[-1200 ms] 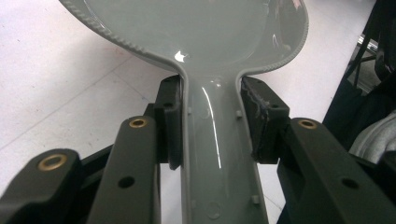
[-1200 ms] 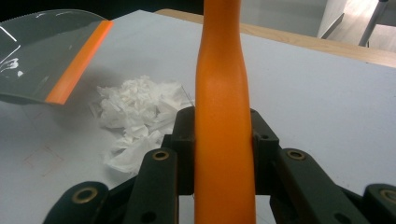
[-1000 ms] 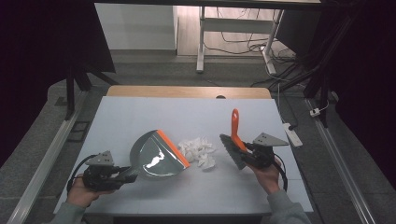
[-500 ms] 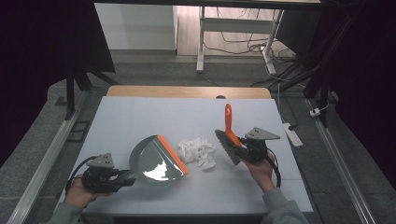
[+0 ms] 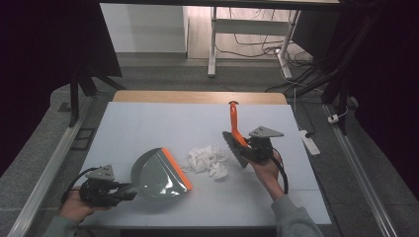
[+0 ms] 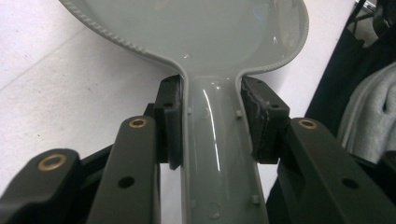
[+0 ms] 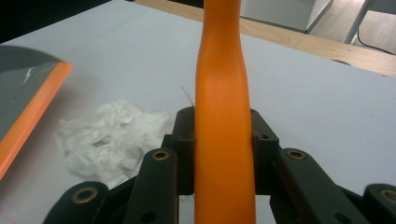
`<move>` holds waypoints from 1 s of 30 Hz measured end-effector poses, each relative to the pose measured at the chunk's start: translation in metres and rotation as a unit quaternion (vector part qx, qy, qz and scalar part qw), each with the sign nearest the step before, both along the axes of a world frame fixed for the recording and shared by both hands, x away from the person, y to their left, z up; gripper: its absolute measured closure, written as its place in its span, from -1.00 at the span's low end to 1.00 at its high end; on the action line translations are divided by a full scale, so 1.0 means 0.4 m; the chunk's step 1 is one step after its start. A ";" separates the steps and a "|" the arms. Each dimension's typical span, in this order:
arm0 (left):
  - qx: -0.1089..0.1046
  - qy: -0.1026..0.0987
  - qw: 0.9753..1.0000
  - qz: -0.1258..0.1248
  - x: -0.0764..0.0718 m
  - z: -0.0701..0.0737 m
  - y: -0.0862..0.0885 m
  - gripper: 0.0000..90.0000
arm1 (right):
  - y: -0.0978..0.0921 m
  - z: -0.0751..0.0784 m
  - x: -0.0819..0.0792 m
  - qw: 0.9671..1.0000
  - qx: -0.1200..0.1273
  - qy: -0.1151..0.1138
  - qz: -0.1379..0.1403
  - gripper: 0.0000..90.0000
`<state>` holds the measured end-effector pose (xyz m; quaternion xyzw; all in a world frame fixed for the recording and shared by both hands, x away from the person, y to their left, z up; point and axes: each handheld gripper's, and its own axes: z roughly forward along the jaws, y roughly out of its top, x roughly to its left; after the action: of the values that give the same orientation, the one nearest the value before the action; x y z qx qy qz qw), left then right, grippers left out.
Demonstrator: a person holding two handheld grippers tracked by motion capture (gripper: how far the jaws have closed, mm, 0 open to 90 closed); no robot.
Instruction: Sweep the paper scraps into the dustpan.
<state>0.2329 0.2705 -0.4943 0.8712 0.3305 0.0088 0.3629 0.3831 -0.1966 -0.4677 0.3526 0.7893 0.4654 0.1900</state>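
Observation:
A grey dustpan (image 5: 157, 174) with an orange lip lies at the table's front left. My left gripper (image 5: 129, 190) is shut on its grey handle (image 6: 215, 154). A pile of crumpled white paper (image 5: 206, 160) lies just right of the orange lip. A hand brush (image 5: 235, 139) with an orange handle (image 7: 223, 112) and dark bristles stands right of the paper, and my right gripper (image 5: 251, 148) is shut on that handle. In the right gripper view the paper (image 7: 109, 137) lies at left, with the dustpan lip (image 7: 32, 112) beyond it.
The pale table (image 5: 163, 123) has a wooden strip along its far edge. A white power strip (image 5: 310, 142) lies off the right side. A metal rail (image 5: 47, 168) runs along the left side. A desk frame and cables stand on the floor behind.
The brush has moved left toward the paper, its handle swinging to lean away from me. The dustpan has dropped lower and flatter onto the table at the front left.

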 end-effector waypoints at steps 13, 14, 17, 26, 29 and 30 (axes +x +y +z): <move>0.004 0.006 1.000 -0.011 -0.011 0.003 0.027 0.37 | 0.043 -0.010 0.038 1.000 -0.020 0.006 -0.008 0.56; 0.002 0.006 1.000 -0.012 -0.012 0.004 0.033 0.37 | 0.043 -0.010 0.038 1.000 -0.020 0.006 -0.008 0.56; -0.003 0.010 1.000 -0.004 -0.009 -0.002 0.042 0.37 | 0.048 -0.012 0.041 1.000 -0.022 0.008 -0.008 0.56; -0.009 0.044 0.999 -0.028 0.024 -0.045 0.009 0.37 | 0.066 -0.027 0.060 0.999 -0.028 0.017 -0.013 0.56; -0.011 0.047 0.998 -0.032 0.031 -0.047 0.001 0.37 | 0.074 -0.029 0.067 0.999 -0.031 0.018 -0.016 0.56; -0.011 0.047 0.998 -0.034 0.032 -0.048 0.000 0.37 | 0.077 -0.029 0.068 0.999 -0.031 0.018 -0.017 0.56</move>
<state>0.2458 0.2705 -0.5136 0.8771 0.3178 -0.0483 0.3569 0.4104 -0.1657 -0.4794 0.3683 0.8007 0.4306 0.1946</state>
